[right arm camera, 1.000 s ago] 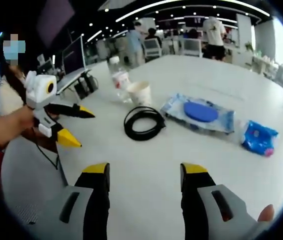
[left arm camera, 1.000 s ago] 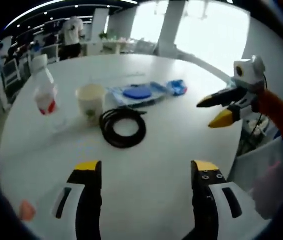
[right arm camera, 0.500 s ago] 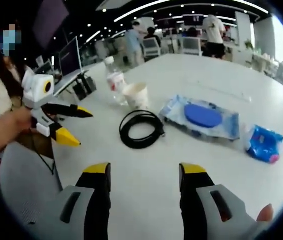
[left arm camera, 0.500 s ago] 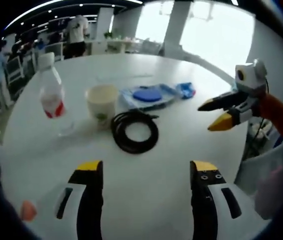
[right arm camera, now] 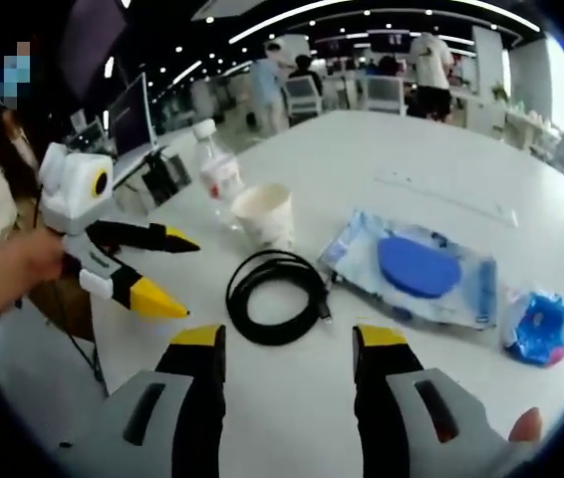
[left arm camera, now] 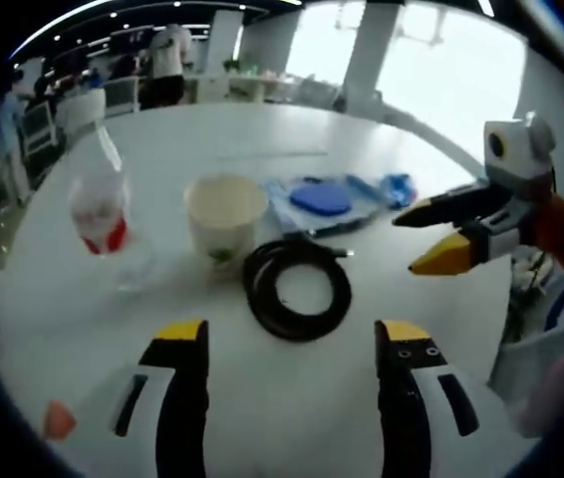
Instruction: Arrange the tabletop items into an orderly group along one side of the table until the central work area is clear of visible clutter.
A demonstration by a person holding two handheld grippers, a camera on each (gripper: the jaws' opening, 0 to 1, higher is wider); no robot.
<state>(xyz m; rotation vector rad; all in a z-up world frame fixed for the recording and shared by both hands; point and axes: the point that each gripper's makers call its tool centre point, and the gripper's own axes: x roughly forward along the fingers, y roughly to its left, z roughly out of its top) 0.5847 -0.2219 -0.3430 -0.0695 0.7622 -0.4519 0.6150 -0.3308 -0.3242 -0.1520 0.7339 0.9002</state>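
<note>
In the left gripper view, the left gripper rises from the bottom edge with its jaws spread wide and nothing between them. Just beyond the tips, at frame centre, lies a coiled black cable flat on the white table. Touching or almost touching the coil at its upper left stands a paper cup, upright and open-topped. Left of the cup stands a clear plastic bottle with a red label. Further up, right of centre, lies a flat wipes pack with a blue lid, and past it a small blue packet.

In the right gripper view, the right gripper also stands wide open and empty at the bottom edge, with the cable just ahead of it and the left gripper at mid-left, jaws parted. The cup and bottle sit above centre, the wipes pack to the right, and the blue packet at the far right.

All five items lie in the middle of the table, so the grouping looks not yet begun. The cable seems the nearest target. The risks: its loops could spring apart if only one strand is pinched, and dragging it could knock the light cup over. Both grippers point at the same coil and could collide.
</note>
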